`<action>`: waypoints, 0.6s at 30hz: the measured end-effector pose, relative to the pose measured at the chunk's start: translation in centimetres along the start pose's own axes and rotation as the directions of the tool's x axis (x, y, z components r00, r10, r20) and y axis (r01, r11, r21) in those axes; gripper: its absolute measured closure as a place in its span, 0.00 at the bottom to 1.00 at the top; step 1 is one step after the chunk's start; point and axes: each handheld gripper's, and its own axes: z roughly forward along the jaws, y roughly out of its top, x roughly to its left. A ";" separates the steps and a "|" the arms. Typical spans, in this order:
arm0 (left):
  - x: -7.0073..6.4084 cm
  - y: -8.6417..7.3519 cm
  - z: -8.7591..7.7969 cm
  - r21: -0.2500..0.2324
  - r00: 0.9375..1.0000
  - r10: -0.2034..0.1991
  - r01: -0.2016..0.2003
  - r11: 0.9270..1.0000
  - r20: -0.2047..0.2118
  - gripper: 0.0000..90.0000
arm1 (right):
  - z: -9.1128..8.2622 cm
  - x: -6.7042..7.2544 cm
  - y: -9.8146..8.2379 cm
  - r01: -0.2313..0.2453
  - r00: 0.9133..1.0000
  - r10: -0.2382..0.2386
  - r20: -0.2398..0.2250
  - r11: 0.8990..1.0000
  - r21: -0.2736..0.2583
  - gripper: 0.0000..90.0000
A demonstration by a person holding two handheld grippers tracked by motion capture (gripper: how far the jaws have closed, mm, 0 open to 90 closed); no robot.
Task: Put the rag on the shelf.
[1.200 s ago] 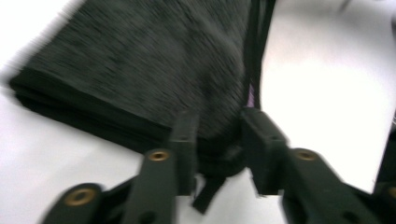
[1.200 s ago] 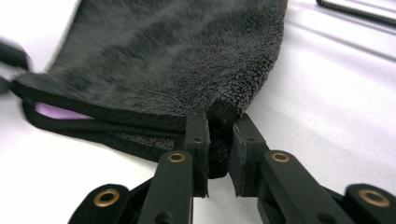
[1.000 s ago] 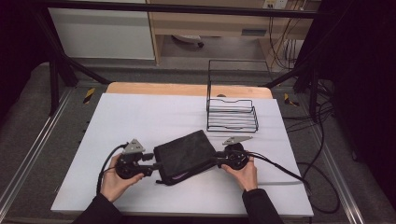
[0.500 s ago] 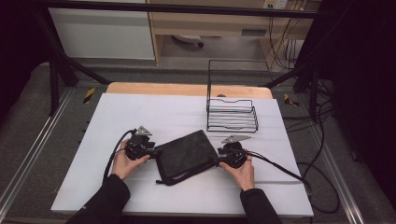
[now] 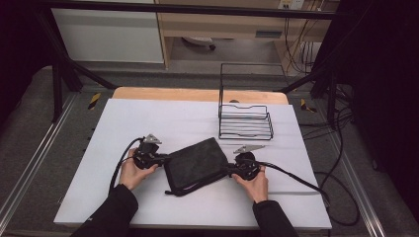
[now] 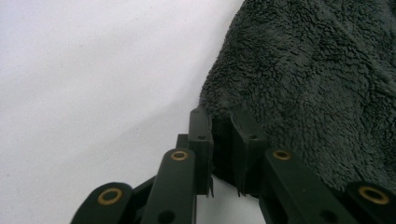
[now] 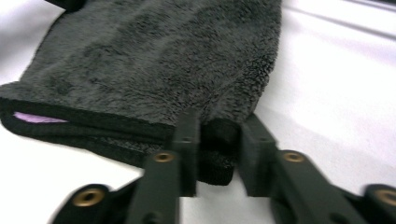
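A folded dark grey fleecy towel (image 5: 196, 164) lies on the white table (image 5: 163, 118) in front of the person. My left gripper (image 5: 162, 159) is at its left edge. In the left gripper view the left gripper (image 6: 223, 116) has just been closing, and its jaws pinch a corner of the towel (image 6: 317, 79). My right gripper (image 5: 228, 170) is at the towel's right edge. In the right gripper view the right gripper (image 7: 219, 123) has also just been closing, with a corner of the towel (image 7: 154, 60) bunched between the jaws. A strip of purple (image 7: 37, 117) shows inside the fold.
A black wire basket (image 5: 245, 121) stands behind the towel at the back right. Each gripper trails a black cable (image 5: 296, 178) across the table. A wooden strip (image 5: 197, 94) borders the far edge, with dark floor and frame legs beyond.
The left hand has moved in and away from the person to the towel's left edge. Both grippers' jaws have closed onto the towel's corners. The right hand has stayed in place.
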 end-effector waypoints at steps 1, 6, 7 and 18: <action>0.0 0.0 0.0 -0.002 1.000 -0.005 0.005 1.000 0.001 0.89 | -0.1 0.0 0.0 0.002 1.000 -0.002 0.001 1.000 -0.005 0.86; 0.0 0.0 -0.4 -0.002 1.000 -0.012 0.012 1.000 0.006 0.90 | -0.4 0.0 0.2 -0.014 1.000 0.014 -0.008 1.000 -0.016 0.90; -0.1 0.0 -0.6 -0.001 1.000 -0.012 0.012 1.000 0.007 0.90 | -0.7 0.0 0.5 -0.018 1.000 0.018 -0.017 0.999 -0.027 0.91; -2.6 -1.1 -2.4 0.000 0.998 -0.031 0.031 1.000 0.059 0.90 | -2.3 -0.6 1.4 -0.012 0.999 0.012 -0.040 1.000 0.013 0.91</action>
